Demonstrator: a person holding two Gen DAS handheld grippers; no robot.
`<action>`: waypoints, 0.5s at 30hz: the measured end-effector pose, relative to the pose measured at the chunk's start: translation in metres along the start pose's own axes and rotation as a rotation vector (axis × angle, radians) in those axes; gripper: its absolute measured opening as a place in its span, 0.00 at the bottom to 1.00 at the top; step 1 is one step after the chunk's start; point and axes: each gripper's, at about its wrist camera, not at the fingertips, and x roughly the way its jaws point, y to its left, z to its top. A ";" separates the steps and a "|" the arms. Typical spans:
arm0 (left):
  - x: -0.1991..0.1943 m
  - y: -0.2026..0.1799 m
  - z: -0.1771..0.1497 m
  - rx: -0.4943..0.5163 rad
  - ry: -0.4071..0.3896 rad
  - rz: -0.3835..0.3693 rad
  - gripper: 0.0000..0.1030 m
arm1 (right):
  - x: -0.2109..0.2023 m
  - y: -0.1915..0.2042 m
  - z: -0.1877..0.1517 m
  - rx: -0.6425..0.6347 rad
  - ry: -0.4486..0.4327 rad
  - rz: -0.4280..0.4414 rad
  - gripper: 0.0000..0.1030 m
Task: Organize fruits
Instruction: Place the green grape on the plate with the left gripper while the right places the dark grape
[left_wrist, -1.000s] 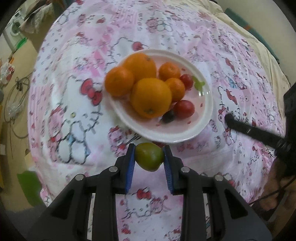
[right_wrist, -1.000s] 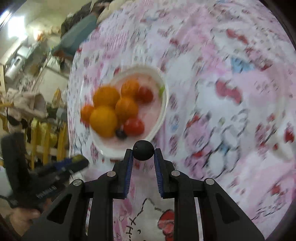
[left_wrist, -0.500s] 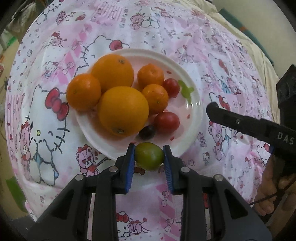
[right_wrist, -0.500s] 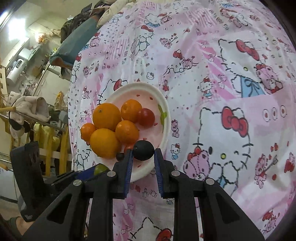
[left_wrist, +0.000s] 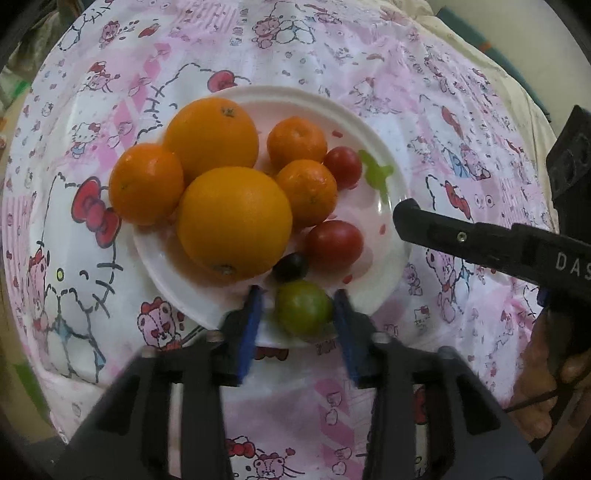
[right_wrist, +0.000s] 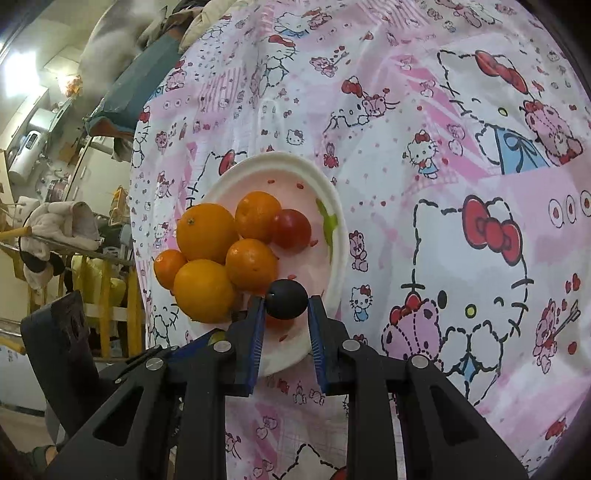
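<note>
White plate (left_wrist: 397, 184) is carrying two oranges, three mandarins, two red tomatoes, one dark grape. Left gripper (left_wrist: 297, 310), jaws now spread wide, is framing a green tomato (left_wrist: 303, 312) resting on the plate's near rim. Right gripper (right_wrist: 286, 308), lettered "DAS", is clamping a dark grape (right_wrist: 287, 298) above the plate.

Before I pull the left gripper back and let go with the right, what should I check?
1. Left gripper fingers open, clear of the green fruit: ok on one side, cannot tell on the other.
2. Green fruit settled on the plate near its rim: cannot tell.
3. Right gripper shut on the dark fruit: ok.
4. Dark fruit above the plate: ok.
5. Bare plate space near the red tomato: ok.
</note>
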 end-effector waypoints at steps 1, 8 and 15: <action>-0.001 -0.001 0.000 0.002 -0.004 -0.003 0.52 | 0.001 0.001 0.000 0.000 0.003 0.003 0.25; -0.004 -0.005 -0.001 0.025 -0.009 0.012 0.60 | 0.000 0.003 -0.001 0.002 0.002 0.006 0.28; -0.022 -0.007 -0.007 0.039 -0.068 0.034 0.60 | -0.016 -0.001 0.002 0.010 -0.057 -0.026 0.55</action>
